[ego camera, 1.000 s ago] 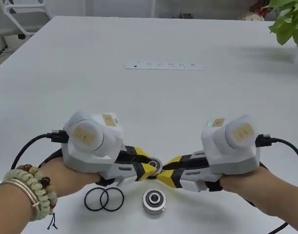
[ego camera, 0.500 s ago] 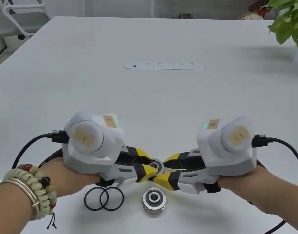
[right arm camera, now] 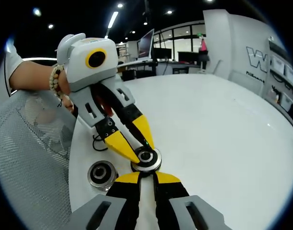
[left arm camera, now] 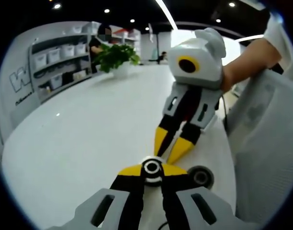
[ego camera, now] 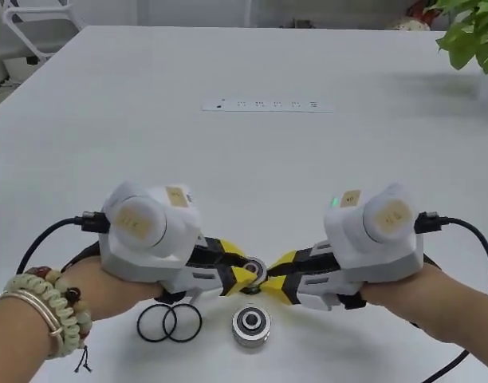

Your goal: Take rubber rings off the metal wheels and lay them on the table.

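– The left tongs (left arm camera: 152, 170) are clamped on a metal wheel (right arm camera: 146, 158), low over the near edge of the table (ego camera: 252, 167).
– And the right tongs (right arm camera: 143, 178)?
– Pressed together, with their tips right at that wheel's rim, facing the left pair. Whether the wheel's ring is caught between them cannot be told, because the tips hide it.
– So which step is this?
– Most likely stripping the ring off the held wheel. Two rubber rings (ego camera: 169, 322) lie overlapping on the table at the near left. A second wheel (ego camera: 251, 325) lies flat just right of them, nearer than the tongs.
– Does that second one carry a ring?
– It is too small to say.
– What does the next move call for?
– Probably a firm nip by the right tongs on the ring alone. Then comes a pull off the rim while the left pair braces the wheel. After that, the ring goes down beside the other two.
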Demonstrator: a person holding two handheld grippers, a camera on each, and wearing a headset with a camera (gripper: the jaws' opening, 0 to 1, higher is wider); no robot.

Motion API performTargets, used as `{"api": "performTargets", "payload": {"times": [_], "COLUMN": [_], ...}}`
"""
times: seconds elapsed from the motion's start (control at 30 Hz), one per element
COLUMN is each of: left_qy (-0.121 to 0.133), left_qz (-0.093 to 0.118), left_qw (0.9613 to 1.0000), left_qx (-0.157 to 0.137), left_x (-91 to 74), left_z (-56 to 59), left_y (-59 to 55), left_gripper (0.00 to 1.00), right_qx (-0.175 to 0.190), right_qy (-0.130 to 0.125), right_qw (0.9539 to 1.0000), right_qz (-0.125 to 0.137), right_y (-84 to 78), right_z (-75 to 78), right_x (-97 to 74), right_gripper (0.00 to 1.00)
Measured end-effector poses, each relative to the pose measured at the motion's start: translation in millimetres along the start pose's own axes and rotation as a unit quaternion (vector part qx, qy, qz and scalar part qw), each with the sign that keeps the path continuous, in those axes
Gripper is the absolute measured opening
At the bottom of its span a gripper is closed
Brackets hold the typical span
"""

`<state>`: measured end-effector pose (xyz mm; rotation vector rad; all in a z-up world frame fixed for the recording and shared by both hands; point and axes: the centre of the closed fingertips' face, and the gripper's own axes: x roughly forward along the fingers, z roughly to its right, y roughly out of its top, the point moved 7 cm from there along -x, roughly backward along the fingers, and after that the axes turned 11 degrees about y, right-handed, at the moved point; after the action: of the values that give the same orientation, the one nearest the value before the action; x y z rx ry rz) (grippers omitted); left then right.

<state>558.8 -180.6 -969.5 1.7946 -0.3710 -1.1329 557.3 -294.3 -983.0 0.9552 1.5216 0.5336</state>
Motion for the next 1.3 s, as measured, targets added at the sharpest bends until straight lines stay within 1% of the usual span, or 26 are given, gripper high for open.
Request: {"api": "performTargets", "payload": {"times": [0.07,0.2,0.27,0.3,0.33,0.5,0.63,0.67,0.7,0.73,0.77,0.8,0.83,0.87,0.9,0.93,1.0,1.07,1.1,1.17,1.27,1.3], "left_qy": [0.001,0.002,0.002,0.002,0.003,0.004,0.004,0.004,0.004,0.005,0.004,0.004,0.004,0.004,0.004,0.004,0.004,0.005,0.006,0.008,0.008,0.008], "left_qz": [0.000,0.000,-0.001,-0.001,-0.001,-0.002,-0.003,-0.003,-0.004,-0.004,-0.004,-0.004,-0.003,-0.003,-0.003,-0.003,-0.003,-0.003,-0.002,0.004,0.007,0.007], "left_qw": [1.0000,1.0000,1.0000,1.0000,1.0000,1.0000,1.0000,1.0000,1.0000,1.0000,1.0000,1.0000,1.0000,1.0000,0.9999,0.9999,1.0000,1.0000,1.0000,1.0000,0.9999,0.9999], "left_qx": [-0.001,-0.001,-0.001,-0.001,-0.001,0.002,0.005,0.005,0.006,0.007,0.007,0.007,0.008,0.008,0.008,0.009,0.007,0.007,0.005,-0.001,0.003,0.003], "left_x": [0.0,-0.4,-0.8,-0.9,-1.0,-1.4,-2.1,-2.2,-2.3,-2.3,-2.4,-2.4,-2.4,-2.4,-2.4,-2.5,-2.7,-2.7,-2.6,-2.4,-2.7,-2.6], "left_z": [0.2,0.0,-0.4,-0.5,-0.5,-0.7,-0.3,-0.1,-0.1,-0.3,-0.4,-0.5,-0.4,-0.3,-0.3,-0.1,-0.1,0.0,0.1,0.1,0.4,0.4], "left_y": [0.1,0.0,-0.3,-0.4,-0.4,-0.4,-0.5,-0.5,-0.5,-0.5,-0.7,-0.7,-0.7,-0.8,-0.8,-0.7,-0.8,-0.9,-1.1,-2.4,-2.3,-2.2], "left_gripper": [0.14,0.14,0.14,0.14,0.14,0.14,0.14,0.14,0.14,0.14,0.14,0.14,0.14,0.14,0.14,0.14,0.14,0.14,0.14,0.14,0.14,0.14], "right_qx": [-0.009,-0.012,-0.014,-0.012,-0.011,0.003,0.038,0.070,0.089,0.130,0.156,0.192,0.204,0.221,0.234,0.242,0.240,0.252,0.266,0.264,0.271,0.268], "right_qy": [-0.003,-0.005,-0.010,-0.020,-0.020,-0.029,-0.036,-0.033,-0.031,-0.026,-0.021,-0.015,-0.011,-0.005,0.000,0.002,-0.001,0.004,0.007,0.008,0.005,0.002], "right_qw": [0.9999,0.9999,0.9998,0.9997,0.9997,0.9995,0.9986,0.9970,0.9955,0.9906,0.9864,0.9791,0.9760,0.9710,0.9673,0.9653,0.9663,0.9626,0.9582,0.9590,0.9576,0.9588], "right_qz": [-0.004,-0.008,-0.009,-0.008,-0.008,-0.011,-0.006,0.000,0.011,0.035,0.047,0.066,0.076,0.091,0.097,0.099,0.094,0.099,0.104,0.102,0.098,0.095], "right_y": [0.9,1.3,1.5,1.9,2.2,3.5,4.6,4.3,4.5,4.5,3.4,2.3,2.1,3.5,4.4,5.0,4.7,6.2,6.7,7.2,9.6,10.5], "right_z": [-0.2,-0.2,0.7,2.8,3.2,3.9,5.5,5.2,6.1,7.9,8.5,10.0,10.9,11.6,11.1,10.3,9.4,7.0,6.1,5.6,4.3,3.4], "right_x": [0.5,0.7,-0.8,-2.2,-2.6,-2.2,-2.7,-2.9,-3.5,-4.3,-4.8,-5.6,-6.6,-7.8,-8.2,-7.7,-7.3,-7.0,-6.8,-6.7,-6.4,-6.3], "right_gripper": [0.07,0.05,0.02,0.00,0.00,0.00,0.00,0.00,0.00,0.00,0.00,0.00,0.00,0.00,0.00,0.00,0.00,0.00,0.00,0.00,0.00,0.00]}}
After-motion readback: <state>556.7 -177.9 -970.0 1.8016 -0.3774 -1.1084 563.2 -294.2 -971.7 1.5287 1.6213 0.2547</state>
